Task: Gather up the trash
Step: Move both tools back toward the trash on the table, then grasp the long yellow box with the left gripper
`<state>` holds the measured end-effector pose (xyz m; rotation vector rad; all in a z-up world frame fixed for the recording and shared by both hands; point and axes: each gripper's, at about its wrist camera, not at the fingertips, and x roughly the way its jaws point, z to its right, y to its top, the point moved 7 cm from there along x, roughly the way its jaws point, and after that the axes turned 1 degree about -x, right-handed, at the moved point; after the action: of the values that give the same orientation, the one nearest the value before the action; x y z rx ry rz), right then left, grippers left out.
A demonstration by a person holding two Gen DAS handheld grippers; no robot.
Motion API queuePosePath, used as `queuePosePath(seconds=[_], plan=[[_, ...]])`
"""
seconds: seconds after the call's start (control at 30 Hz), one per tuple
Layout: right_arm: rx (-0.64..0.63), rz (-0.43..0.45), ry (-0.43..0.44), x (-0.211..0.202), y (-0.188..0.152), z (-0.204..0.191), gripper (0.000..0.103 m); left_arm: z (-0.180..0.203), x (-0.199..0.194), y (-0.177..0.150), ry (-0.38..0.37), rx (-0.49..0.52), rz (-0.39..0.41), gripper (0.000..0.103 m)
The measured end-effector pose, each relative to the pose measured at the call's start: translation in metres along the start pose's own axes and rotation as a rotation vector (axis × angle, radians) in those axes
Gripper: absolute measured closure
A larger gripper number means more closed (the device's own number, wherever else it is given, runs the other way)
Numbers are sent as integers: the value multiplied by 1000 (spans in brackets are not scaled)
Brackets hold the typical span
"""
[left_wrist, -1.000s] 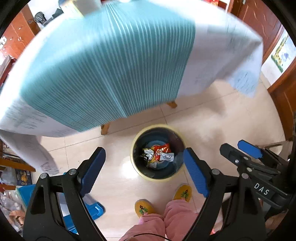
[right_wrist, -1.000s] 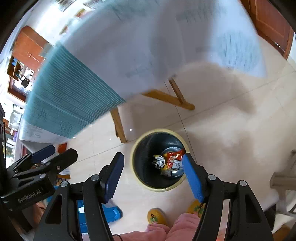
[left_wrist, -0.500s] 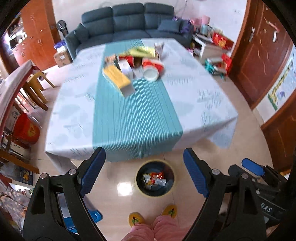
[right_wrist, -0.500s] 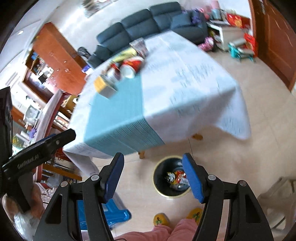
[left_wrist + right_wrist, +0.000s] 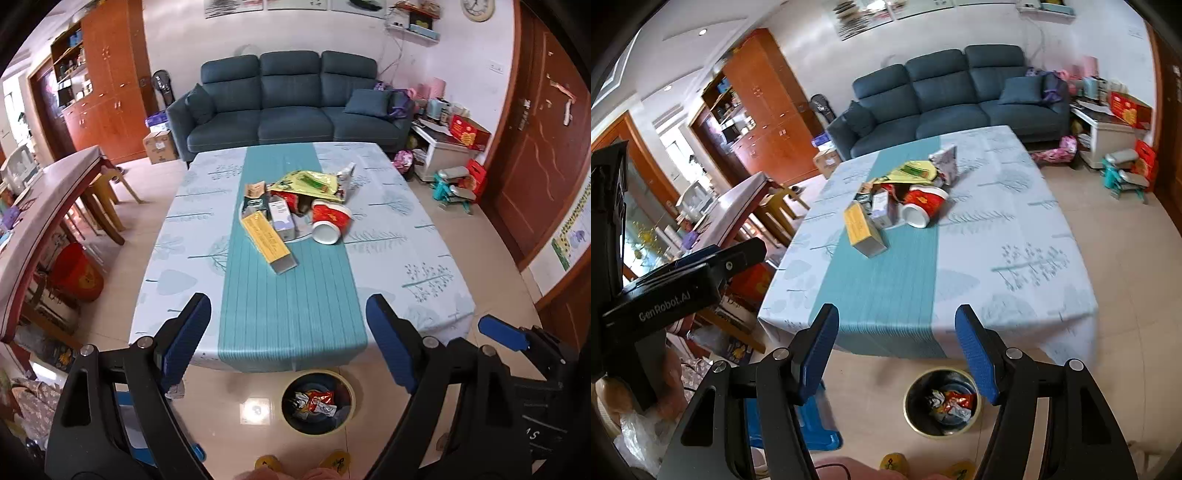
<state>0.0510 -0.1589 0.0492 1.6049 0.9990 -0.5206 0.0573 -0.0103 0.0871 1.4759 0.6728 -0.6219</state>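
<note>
"GenRobot.AI" on left gripper point(image 5: 683, 291) — jaws apart

You've got trash point(image 5: 295, 206) piled mid-table: yellow box, tipped red cup, green bag; bin point(image 5: 318, 402) on floor w/ wrappers inside

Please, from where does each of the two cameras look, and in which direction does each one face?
Left wrist: sits on the left gripper, held high before the table, facing over it to the sofa; its open blue fingers, the right gripper and slippers show.
Right wrist: sits on the right gripper, facing the same table, angled leftward; its open fingers and the left gripper show.
Shared: table trash, such as the red cup, and the trash bin on the floor.
</note>
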Motion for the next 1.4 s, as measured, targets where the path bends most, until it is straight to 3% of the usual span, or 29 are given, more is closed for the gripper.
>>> queuePosePath(seconds=[0.13,0.47,0.57,0.77,1.07,1.1,1.23,1.4], plan=[[-35,-17,14,21,18,-7,36,-19,22,4,11,-44,-66,19],[-25,-51,-47,116,65,-15,36,-64,153,35,-139,-211,-288,19],[35,-62,-82,151,85,-9,37,-67,204,47,-202,-234,-396,19],[144,-111,-154,220,114,6,37,-68,297,61,-222,-252,-538,19],[368,-139,-198,285,141,52,37,-54,368,50,-198,-190,-676,20],[388,-144,-205,293,143,58,37,-53,374,48,-203,-185,-688,22],[460,-166,-215,319,150,82,37,-50,385,41,-239,-173,-721,55],[546,-196,-211,347,154,109,37,-50,387,48,-249,-106,-674,58]])
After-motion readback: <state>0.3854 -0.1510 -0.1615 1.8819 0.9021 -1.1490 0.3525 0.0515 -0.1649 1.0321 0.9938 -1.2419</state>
